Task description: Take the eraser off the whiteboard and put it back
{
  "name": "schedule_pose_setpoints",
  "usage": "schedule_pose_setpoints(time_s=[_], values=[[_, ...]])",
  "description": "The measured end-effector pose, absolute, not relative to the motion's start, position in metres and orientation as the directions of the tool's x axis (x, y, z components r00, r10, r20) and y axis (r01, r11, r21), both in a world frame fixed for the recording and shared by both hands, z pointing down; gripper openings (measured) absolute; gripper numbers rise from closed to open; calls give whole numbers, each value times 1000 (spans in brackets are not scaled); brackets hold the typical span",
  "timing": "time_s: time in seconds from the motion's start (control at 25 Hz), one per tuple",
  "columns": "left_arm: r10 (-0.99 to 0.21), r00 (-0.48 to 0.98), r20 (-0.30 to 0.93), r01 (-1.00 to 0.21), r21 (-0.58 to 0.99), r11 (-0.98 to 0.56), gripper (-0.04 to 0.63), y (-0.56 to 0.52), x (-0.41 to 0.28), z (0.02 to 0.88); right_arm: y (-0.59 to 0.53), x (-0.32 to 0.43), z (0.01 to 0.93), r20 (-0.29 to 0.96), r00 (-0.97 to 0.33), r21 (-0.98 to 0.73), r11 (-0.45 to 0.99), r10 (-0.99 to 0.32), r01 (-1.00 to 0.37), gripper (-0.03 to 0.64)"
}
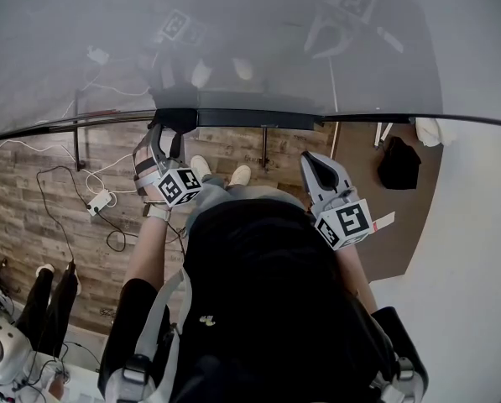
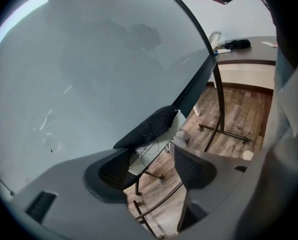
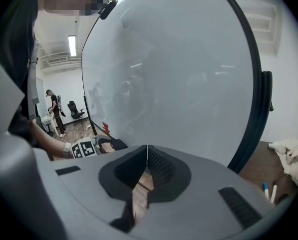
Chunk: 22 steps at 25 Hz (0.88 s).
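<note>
The whiteboard (image 1: 233, 40) fills the top of the head view, with a dark tray (image 1: 258, 119) along its lower edge. The black felt eraser (image 1: 176, 122) sits at the tray's left end. In the left gripper view the eraser (image 2: 149, 126) lies just past the jaw tips, against the board (image 2: 89, 74). My left gripper (image 1: 161, 141) (image 2: 151, 159) is open right below it, and its pads do not touch it. My right gripper (image 1: 320, 171) (image 3: 147, 156) is shut on nothing, held lower at the right, facing the board (image 3: 178, 74).
Cables and a power strip (image 1: 99, 201) lie on the wooden floor under the board. The stand's metal legs (image 2: 221, 109) run down to it. A brown table (image 1: 376, 217) at the right holds a black bag (image 1: 399, 163) and a white cloth (image 1: 429, 131). A person (image 3: 54, 111) stands far off.
</note>
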State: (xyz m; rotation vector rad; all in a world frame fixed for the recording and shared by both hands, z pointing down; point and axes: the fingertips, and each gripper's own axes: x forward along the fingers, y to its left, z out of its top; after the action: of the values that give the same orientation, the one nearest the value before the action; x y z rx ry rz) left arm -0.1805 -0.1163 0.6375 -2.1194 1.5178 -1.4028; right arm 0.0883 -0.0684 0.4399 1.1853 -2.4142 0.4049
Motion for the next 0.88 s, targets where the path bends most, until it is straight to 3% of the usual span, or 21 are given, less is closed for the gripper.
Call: schedule_pose_setpoints(time_s=[0.2, 0.88], values=[[-831, -4, 557, -616, -656, -437, 220, -120, -186, 634, -68, 90, 438, 486, -542, -73, 586, -686, -807, 18], [-843, 0, 538, -562, -697, -445, 155, -111, -171, 631, -65, 95, 439, 476, -555, -80, 596, -682, -799, 18]])
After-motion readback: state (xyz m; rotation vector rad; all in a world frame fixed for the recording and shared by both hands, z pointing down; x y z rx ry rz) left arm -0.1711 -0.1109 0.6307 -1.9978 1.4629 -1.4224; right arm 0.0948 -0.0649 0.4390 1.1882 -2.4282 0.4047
